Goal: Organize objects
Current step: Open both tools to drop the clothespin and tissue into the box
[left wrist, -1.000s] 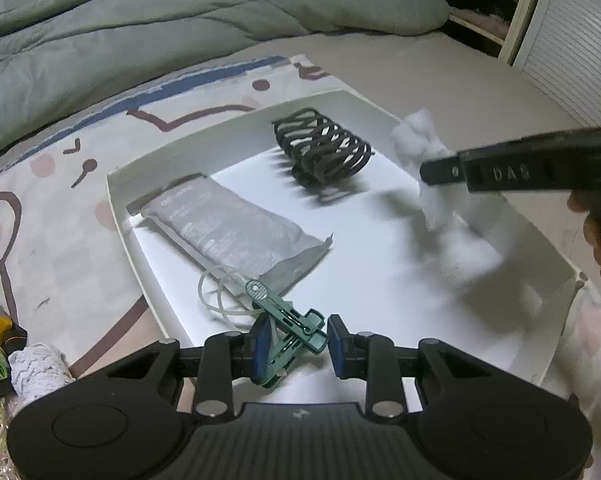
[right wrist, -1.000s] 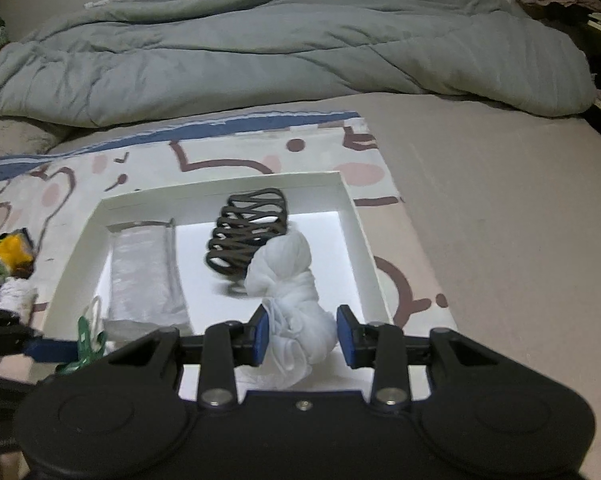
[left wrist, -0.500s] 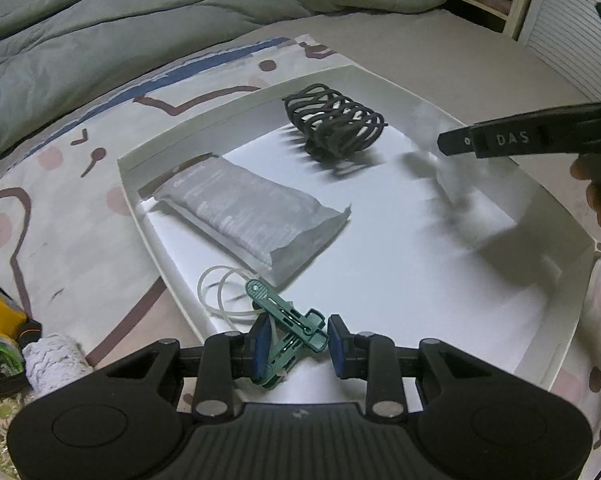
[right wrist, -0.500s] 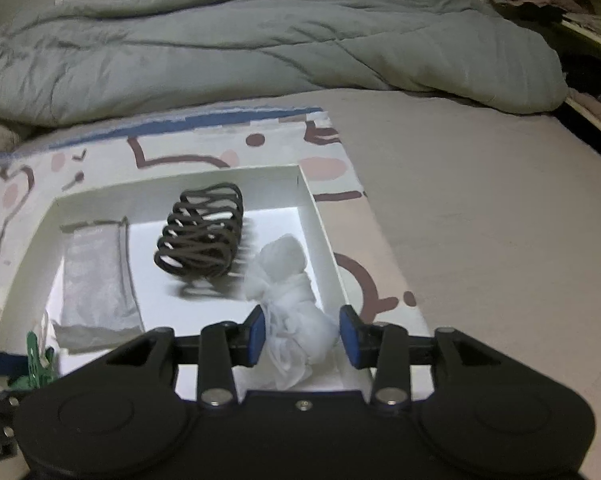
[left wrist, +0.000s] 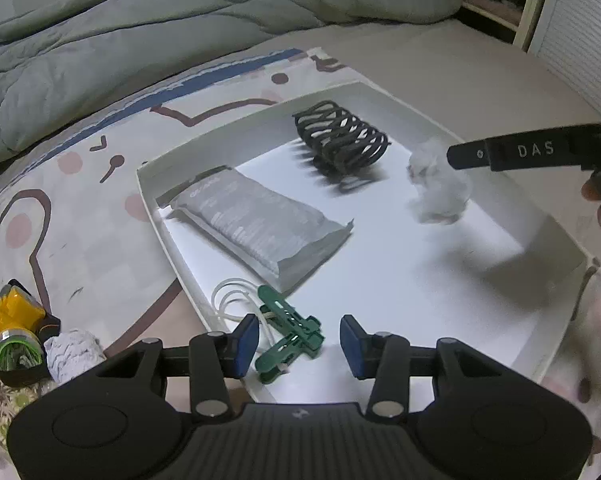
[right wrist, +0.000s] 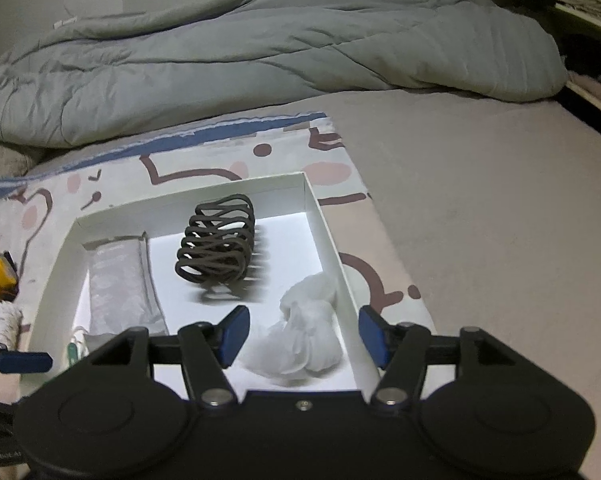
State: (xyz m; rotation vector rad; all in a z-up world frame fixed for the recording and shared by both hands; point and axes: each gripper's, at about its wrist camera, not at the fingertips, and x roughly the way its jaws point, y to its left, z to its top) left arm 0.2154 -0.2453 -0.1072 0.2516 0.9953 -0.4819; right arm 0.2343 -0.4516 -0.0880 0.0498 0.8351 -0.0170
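Both sets of jaws are opening: the left gripper [left wrist: 299,339] frees a green clip [left wrist: 290,338] at the white tray's [left wrist: 156,216] six o'clock, the right gripper [right wrist: 300,336] a white cloth [right wrist: 300,338] at three o'clock.

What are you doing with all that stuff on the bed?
A person with a hand-held gripper in each hand is tidying small things into a white tray. The left hand-held gripper is opening around a green clip. The right hand-held gripper is opening around a white cloth bundle. A dark hair claw and grey packet already lie inside.
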